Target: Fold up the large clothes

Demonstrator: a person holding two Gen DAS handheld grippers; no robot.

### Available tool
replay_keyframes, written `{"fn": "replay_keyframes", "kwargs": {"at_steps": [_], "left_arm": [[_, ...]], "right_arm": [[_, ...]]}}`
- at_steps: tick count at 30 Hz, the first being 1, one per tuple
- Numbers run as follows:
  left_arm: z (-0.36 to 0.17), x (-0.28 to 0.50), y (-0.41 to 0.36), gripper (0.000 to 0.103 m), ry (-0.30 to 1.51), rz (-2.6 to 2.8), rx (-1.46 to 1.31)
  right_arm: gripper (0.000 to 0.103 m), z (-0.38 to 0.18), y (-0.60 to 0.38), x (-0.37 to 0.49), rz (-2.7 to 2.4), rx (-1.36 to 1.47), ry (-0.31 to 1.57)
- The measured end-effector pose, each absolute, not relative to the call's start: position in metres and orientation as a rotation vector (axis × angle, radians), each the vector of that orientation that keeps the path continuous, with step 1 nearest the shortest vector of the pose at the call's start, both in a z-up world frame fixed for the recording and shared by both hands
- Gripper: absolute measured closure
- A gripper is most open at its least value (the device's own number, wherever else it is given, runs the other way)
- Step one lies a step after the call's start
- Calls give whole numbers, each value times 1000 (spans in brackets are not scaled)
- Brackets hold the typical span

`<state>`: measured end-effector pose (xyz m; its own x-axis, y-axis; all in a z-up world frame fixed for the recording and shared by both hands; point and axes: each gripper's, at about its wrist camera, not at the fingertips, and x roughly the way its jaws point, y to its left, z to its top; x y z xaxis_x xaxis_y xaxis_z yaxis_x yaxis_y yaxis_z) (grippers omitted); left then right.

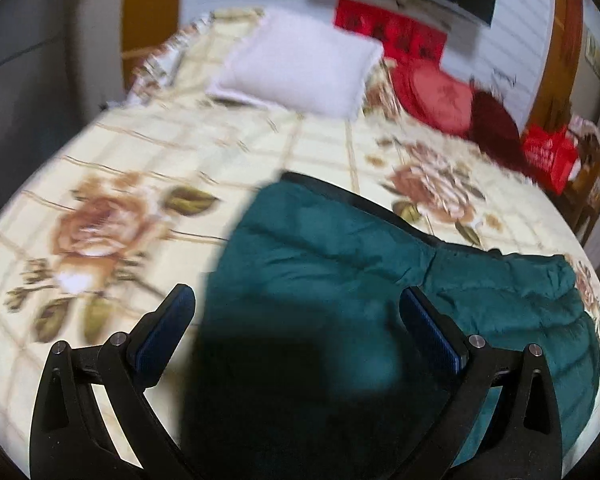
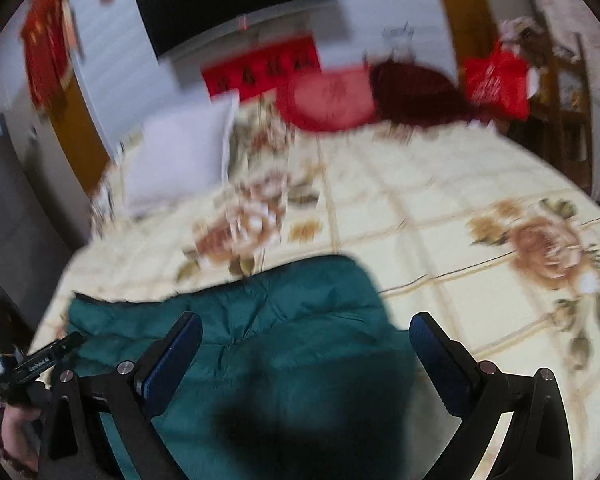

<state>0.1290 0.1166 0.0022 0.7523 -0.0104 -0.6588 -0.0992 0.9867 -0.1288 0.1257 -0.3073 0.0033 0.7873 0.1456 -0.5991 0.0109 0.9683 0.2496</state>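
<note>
Lying on the floral bedspread (image 1: 148, 152), the teal quilted jacket (image 1: 340, 264) spreads beneath both grippers. The left gripper (image 1: 296, 304) hangs above it, fingers wide apart, the cloth's left edge between them. The right gripper (image 2: 306, 332) hovers likewise, fingers spread, with the jacket's right edge between them.
</note>
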Motion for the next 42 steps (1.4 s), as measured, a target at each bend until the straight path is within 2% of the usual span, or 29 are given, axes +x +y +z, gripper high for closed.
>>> {"fn": "replay_keyframes", "kwargs": {"at_steps": [2, 5, 10, 12, 15, 19, 28, 33, 36, 42], "left_arm": [[6, 103, 131, 0, 692, 42, -132], [-4, 69, 154, 0, 701, 30, -147], [-31, 34, 186, 0, 818, 48, -239], [-28, 25, 186, 0, 791, 43, -245], [-19, 19, 181, 0, 711, 39, -209], [-17, 37, 178, 0, 689, 21, -199], [-40, 114, 178, 0, 845, -118, -204], [-59, 130, 188, 0, 918, -182, -287], [-69, 134, 190, 0, 955, -222, -358], [-67, 139, 178, 0, 964, -250, -319]], "right_arm": [[0, 6, -327, 92, 50, 276, 621], [0, -7, -343, 64, 59, 307, 663], [0, -44, -349, 24, 57, 297, 755], [0, -48, -348, 19, 43, 279, 764], [0, -39, -355, 14, 45, 333, 675], [0, -39, -355, 29, 60, 365, 648], [0, -37, -346, 89, 120, 273, 714], [0, -69, -354, 112, 145, 271, 839], [0, -79, -360, 120, 171, 315, 860], [0, -99, -367, 132, 268, 391, 873]]}}
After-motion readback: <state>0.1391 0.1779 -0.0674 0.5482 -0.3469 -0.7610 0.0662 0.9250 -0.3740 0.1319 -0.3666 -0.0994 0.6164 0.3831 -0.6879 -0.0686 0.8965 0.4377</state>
